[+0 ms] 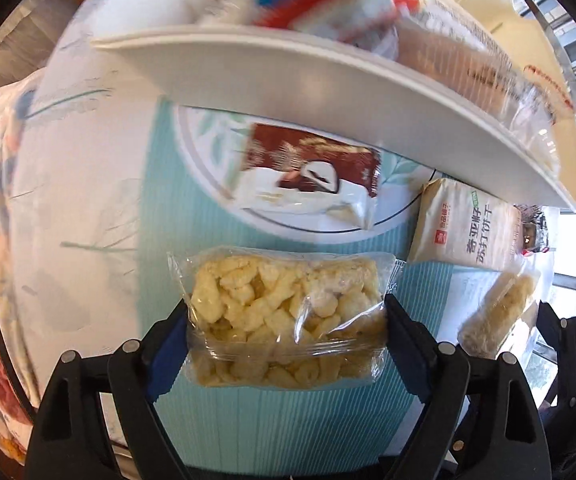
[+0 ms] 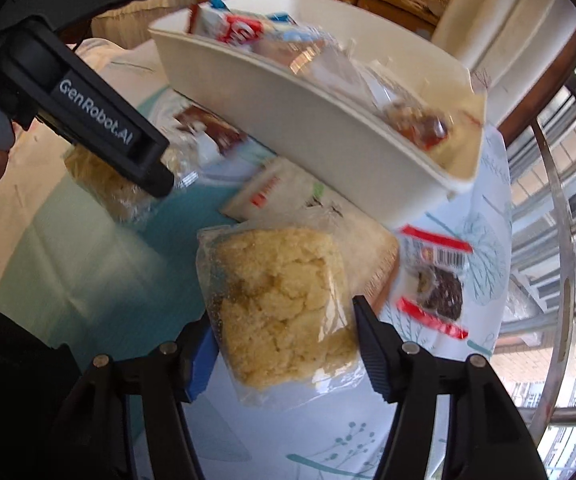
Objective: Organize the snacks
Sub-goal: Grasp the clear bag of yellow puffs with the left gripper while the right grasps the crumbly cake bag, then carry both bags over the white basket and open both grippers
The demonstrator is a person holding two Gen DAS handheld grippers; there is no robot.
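Clear-wrapped yellow puff pack (image 1: 284,320) in left gripper (image 1: 288,332); right gripper (image 2: 284,344) holds similar, prob. crumbly cake (image 2: 284,312).

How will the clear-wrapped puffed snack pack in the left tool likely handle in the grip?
The puffed snack pack looks light: airy pieces. Its glossy film may slip between the left tool fingers. The pieces look brittle and could crush under a hard squeeze.
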